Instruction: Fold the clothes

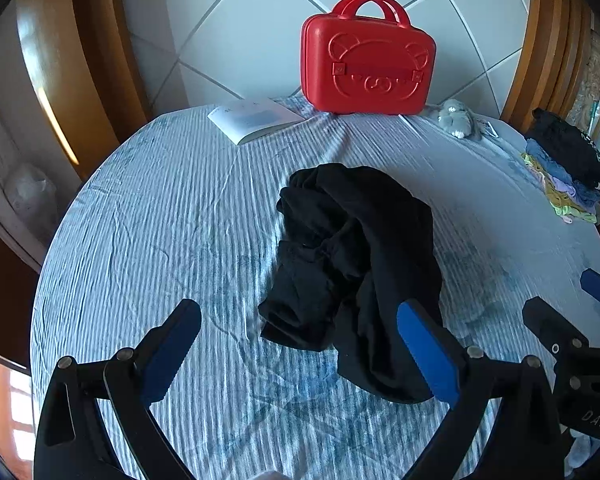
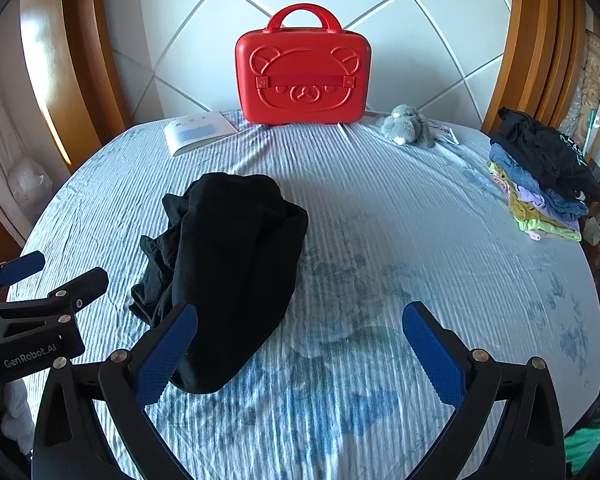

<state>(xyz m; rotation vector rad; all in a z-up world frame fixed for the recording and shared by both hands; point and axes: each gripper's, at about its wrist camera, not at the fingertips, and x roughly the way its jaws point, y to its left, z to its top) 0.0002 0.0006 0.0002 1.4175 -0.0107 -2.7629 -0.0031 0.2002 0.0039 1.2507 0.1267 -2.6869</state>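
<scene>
A crumpled black garment (image 1: 360, 248) (image 2: 227, 260) lies bunched in the middle of the blue-and-white striped bed sheet (image 1: 159, 220) (image 2: 420, 220). My left gripper (image 1: 300, 308) hovers over the garment's near edge, its blue-padded jaws wide open and nothing pinched; in the left wrist view its right pad overlaps the cloth. My right gripper (image 2: 300, 312) is open too, and in its own view the garment's near end sits by the left pad. Each gripper shows in the other's view: the right one (image 1: 568, 296) at the right edge, the left one (image 2: 59, 270) at the left edge.
A red bear-faced case (image 1: 366, 64) (image 2: 304, 76) stands at the head of the bed, with an open booklet (image 1: 255, 118) (image 2: 197, 132) to its left and a grey plush toy (image 1: 456, 118) (image 2: 408, 126) to its right. A stack of folded clothes (image 1: 568, 172) (image 2: 544, 184) sits at the right edge.
</scene>
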